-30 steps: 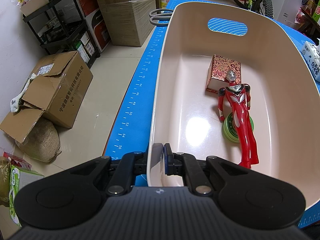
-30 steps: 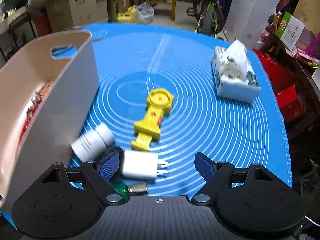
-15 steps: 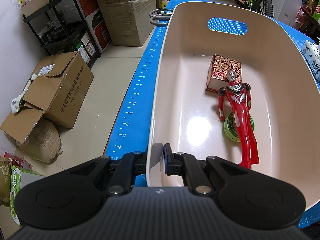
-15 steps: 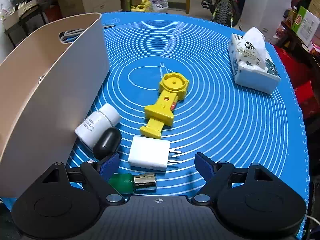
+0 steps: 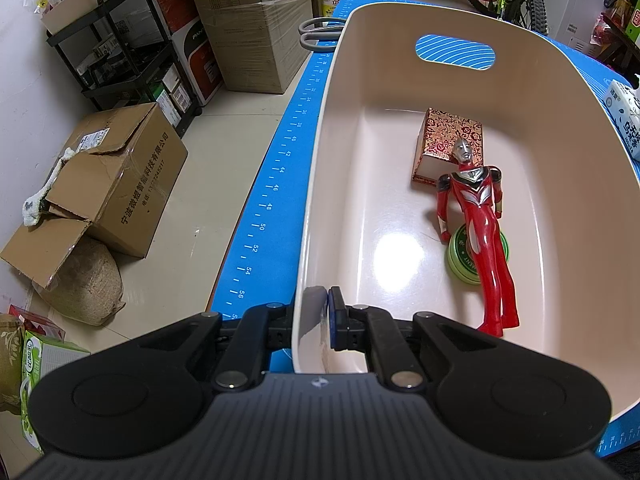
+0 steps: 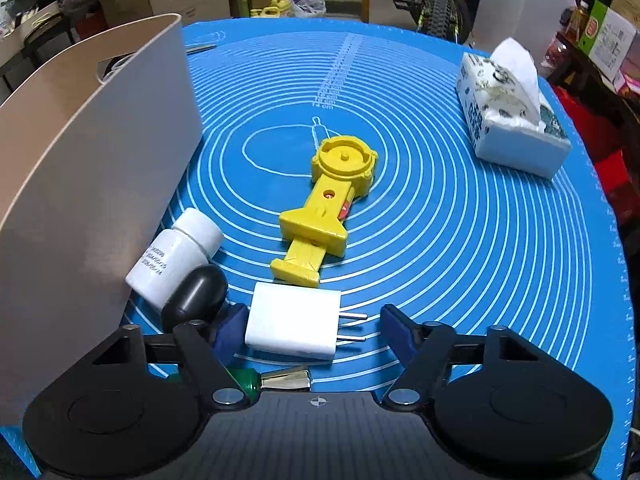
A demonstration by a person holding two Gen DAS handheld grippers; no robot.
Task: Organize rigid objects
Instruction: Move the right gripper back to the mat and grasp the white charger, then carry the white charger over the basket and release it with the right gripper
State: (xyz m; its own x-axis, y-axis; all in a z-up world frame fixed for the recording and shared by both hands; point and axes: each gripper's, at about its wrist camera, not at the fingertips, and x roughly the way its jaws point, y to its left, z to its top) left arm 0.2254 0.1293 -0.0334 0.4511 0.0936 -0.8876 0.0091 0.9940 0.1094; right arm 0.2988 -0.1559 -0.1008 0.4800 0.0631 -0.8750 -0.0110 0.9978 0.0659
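Holding the beige bin [image 5: 560, 128] by its near rim, the left gripper [image 5: 326, 320] has its jaws clamped shut on the wall; if that pinch slips or the hand tugs, the whole bin could skid on the blue mat [image 6: 460, 240] and shove the things lying against its outer side. Inside it already lie a red hero figure [image 5: 478, 236], a patterned red box [image 5: 450, 140] and a green tin [image 5: 464, 260], so a jolt would scatter those too.

Lying apart on the surface, the yellow toy [image 6: 328, 208] and the tissue pack [image 6: 508, 120] are out of the way.

Closer in, the right gripper [image 6: 312, 330] is closing its jaws around the white charger plug [image 6: 294, 324], which sits between the pads but is not yet pressed. The left pad is crowded: a black egg-shaped object [image 6: 196, 296] touches it, and a white pill bottle [image 6: 172, 256] lies just behind against the bin. The closing jaw may nudge both or trap the black piece with the plug. The plug's 2 prongs [image 6: 352, 326] point toward the right pad, so it may meet the thin prongs first and twist the charger. A green-handled tool [image 6: 276, 380] lies just under the gripper and could snag.
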